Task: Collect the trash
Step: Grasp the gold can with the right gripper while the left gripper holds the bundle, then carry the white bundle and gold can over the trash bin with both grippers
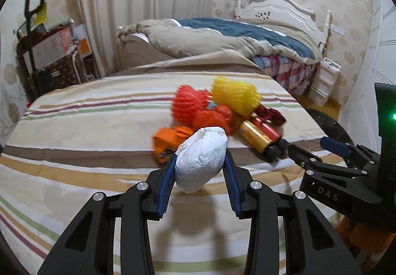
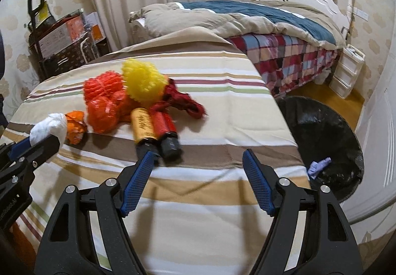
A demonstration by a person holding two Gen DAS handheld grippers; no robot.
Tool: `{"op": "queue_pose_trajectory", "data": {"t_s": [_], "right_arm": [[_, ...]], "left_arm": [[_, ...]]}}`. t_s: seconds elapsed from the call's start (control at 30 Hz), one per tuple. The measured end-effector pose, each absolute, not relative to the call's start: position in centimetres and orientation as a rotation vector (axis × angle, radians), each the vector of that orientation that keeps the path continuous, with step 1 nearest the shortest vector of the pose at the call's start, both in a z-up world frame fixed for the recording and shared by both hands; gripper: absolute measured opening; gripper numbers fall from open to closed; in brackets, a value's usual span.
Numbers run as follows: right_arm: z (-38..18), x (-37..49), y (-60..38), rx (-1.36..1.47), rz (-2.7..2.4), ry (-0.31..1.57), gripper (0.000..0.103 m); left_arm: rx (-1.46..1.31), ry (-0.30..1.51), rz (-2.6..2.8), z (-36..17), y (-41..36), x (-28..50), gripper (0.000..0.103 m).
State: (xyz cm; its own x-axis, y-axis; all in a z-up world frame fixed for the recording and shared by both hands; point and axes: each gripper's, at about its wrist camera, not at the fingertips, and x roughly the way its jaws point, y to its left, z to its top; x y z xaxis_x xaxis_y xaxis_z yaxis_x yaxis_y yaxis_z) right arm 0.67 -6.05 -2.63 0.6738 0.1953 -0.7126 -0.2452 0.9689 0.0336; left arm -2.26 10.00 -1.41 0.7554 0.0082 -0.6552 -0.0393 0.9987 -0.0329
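My left gripper (image 1: pixel 201 155) is shut on a crumpled white tissue wad (image 1: pixel 198 168), held a little above the striped tablecloth (image 1: pixel 74 141). The same wad (image 2: pixel 50 126) shows at the left edge of the right wrist view. Beyond it lies a trash pile: an orange mesh net (image 2: pixel 106 101), a yellow mesh net (image 2: pixel 141 82), a gold tube (image 2: pixel 143 124), a red tube (image 2: pixel 164 124), a red wrapper (image 2: pixel 188 101) and a crumpled orange piece (image 2: pixel 75 129). My right gripper (image 2: pixel 198 153) stands open just in front of the tubes, with nothing between its fingers.
A bin lined with a black bag (image 2: pixel 329 126) stands on the floor off the table's right edge, with a purple scrap (image 2: pixel 319 166) inside. Behind are a bed (image 2: pixel 247 20), white drawers (image 2: pixel 346 72) and a cart of boxes (image 2: pixel 61 39).
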Motion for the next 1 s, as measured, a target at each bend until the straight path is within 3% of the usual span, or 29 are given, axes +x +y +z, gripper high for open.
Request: {"op": "queue_pose_trajectory", "data": {"t_s": [0.13,0.4,1.0], "right_arm": [[-2.4,0.8,-4.3,-0.095,0.289,0.794,0.054],[-2.7,1.5,-1.2,-0.134,0.355,0.817,0.04],[-4.0,4.0,1.7,-0.154,0.371,0.876,0.04]], "left_arm": [[-0.069,0.717,0.056,-1.6,11.7,-2.3,0.039],[-0.106,0.732,0.115,-2.6,14.7,-2.4,0.039],[-0.171,0.777,0.133,-3.9,17.1,-2.0,0.039]]}}
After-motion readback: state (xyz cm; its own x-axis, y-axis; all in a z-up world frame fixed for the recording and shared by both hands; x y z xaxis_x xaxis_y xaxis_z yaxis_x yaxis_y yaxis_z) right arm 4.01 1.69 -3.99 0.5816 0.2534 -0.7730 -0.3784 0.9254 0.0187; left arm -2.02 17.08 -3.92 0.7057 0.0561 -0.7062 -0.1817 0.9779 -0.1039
